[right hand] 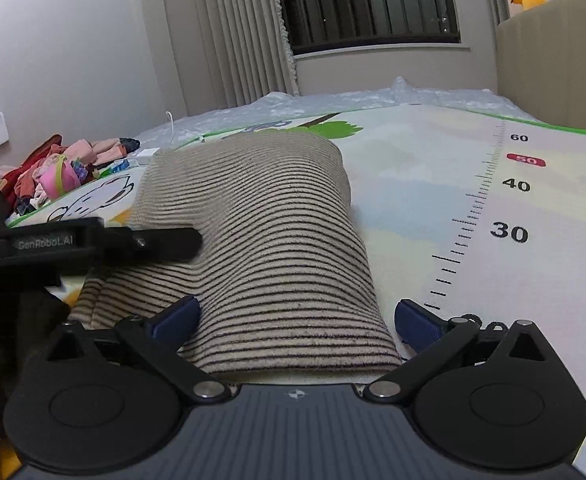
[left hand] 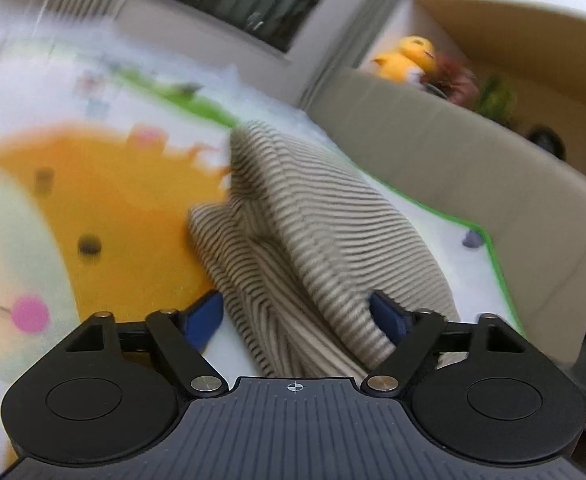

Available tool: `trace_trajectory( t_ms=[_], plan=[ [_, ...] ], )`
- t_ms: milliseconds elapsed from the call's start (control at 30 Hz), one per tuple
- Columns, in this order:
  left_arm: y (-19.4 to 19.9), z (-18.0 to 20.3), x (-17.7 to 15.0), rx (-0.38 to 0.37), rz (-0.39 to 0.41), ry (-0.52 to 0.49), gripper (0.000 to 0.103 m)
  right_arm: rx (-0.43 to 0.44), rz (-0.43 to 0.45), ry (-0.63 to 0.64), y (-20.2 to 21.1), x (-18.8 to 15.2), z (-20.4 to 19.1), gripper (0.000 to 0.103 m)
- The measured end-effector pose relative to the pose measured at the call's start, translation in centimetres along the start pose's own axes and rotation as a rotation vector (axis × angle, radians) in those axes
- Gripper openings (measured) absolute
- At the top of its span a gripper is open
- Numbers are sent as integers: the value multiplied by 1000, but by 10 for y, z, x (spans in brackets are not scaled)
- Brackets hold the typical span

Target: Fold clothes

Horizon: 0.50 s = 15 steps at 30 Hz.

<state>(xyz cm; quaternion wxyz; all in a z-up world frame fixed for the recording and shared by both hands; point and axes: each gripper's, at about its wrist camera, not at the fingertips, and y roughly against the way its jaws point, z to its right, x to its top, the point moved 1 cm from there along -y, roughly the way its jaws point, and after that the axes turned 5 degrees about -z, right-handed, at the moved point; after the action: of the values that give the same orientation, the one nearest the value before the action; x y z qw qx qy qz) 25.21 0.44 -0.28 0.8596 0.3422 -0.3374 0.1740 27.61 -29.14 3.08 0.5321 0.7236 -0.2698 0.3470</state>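
My right tool [right hand: 297,322] has its blue fingers [right hand: 175,320] spread wide, one on each side of the striped garment [right hand: 269,240], whose near folded edge lies between them; neither pad is pressing the cloth. My left tool [left hand: 297,314] is also apart, its blue pads [left hand: 203,318] flanking a raised ridge of the same garment [left hand: 305,232]. In the right wrist view, that left tool [right hand: 93,240] reaches in from the left and rests on or just over the garment's left part; I cannot tell whether it touches.

The garment is a soft ribbed knit, beige with thin dark stripes, folded into a long thick bundle with a rounded far end and a doubled layer on its left side. It lies on a smooth printed play mat [right hand: 433,200] with a green border, a ruler scale [right hand: 489,200] well to the garment's right and open mat between them. An orange cartoon print [left hand: 125,208] sits left of the garment in the blurred left wrist view.

Beyond the garment's far end are crinkled plastic sheeting [right hand: 333,100], pleated curtains [right hand: 233,32] and a barred window [right hand: 369,4]. A pile of coloured clothes [right hand: 61,168] lies far left of the garment, past the mat's edge. A padded beige headboard [left hand: 453,160] runs along the mat's right border, with a yellow plush toy [left hand: 409,58] above it.
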Motion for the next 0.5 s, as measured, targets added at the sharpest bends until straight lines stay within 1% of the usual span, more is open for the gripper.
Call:
trace_trajectory(
  t_ms=[133, 233, 333, 367, 400, 433, 500],
  plan=[
    [-1, 0, 1, 11, 21, -8, 86, 73, 1, -64, -6, -1, 15, 103],
    [0, 3, -2, 18, 34, -25, 87, 86, 15, -73, -5, -3, 17, 103],
    [-1, 3, -1, 21, 20, -31, 89, 83, -6, -69, -6, 1, 17, 103],
    [-1, 5, -1, 27, 14, -40, 91, 92, -14, -64, -6, 1, 17, 103],
    [-3, 6, -3, 32, 10, -51, 94, 104, -22, -59, -6, 2, 18, 103],
    [-4, 9, -4, 36, 6, -65, 95, 116, -29, -54, -6, 3, 19, 103],
    [-5, 13, -5, 55, 4, -85, 96, 167, -36, -67, -6, 2, 25, 103]
  ],
)
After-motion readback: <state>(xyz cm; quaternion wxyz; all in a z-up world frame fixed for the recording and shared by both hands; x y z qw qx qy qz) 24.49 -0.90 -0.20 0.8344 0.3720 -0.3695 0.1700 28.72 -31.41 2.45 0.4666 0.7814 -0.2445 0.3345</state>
